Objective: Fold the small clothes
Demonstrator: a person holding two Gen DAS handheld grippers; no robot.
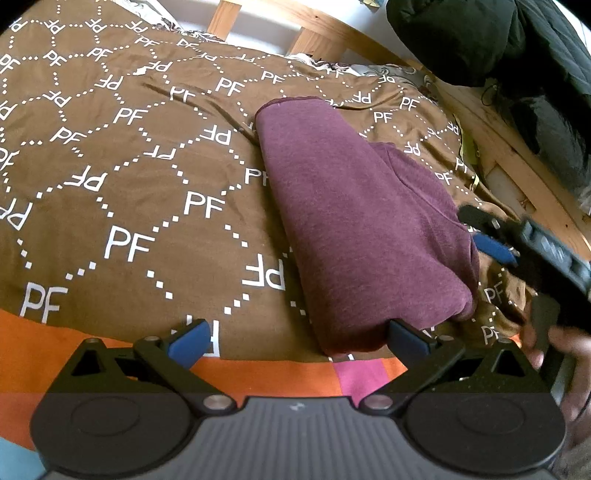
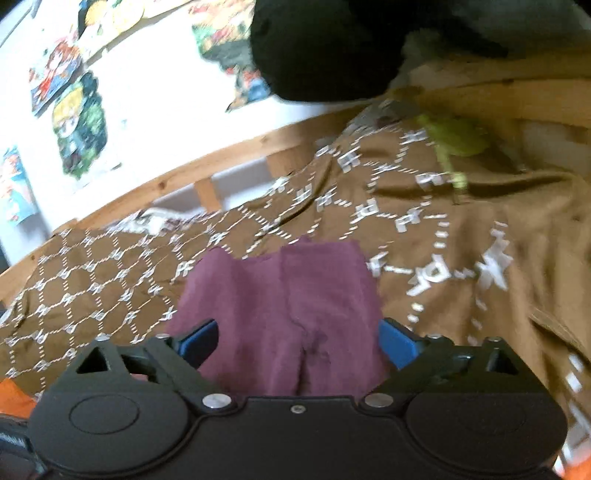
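A folded maroon garment [image 1: 362, 221] lies on the brown "PF" patterned bedspread [image 1: 129, 177]. My left gripper [image 1: 299, 341] is open, its blue fingers spread wide at the garment's near end; the right finger touches the fold's near corner. My right gripper [image 1: 491, 240] shows at the garment's right edge in the left wrist view. In the right wrist view the right gripper [image 2: 299, 341] is open, and the maroon garment [image 2: 280, 302] lies between and beyond its blue fingers. That view is blurred.
A wooden bed frame [image 1: 332, 26] runs along the far and right sides. A dark garment [image 1: 491, 40] hangs at the upper right. An orange and pink cloth [image 1: 258, 373] lies at the near edge. Posters [image 2: 77, 122] hang on the white wall.
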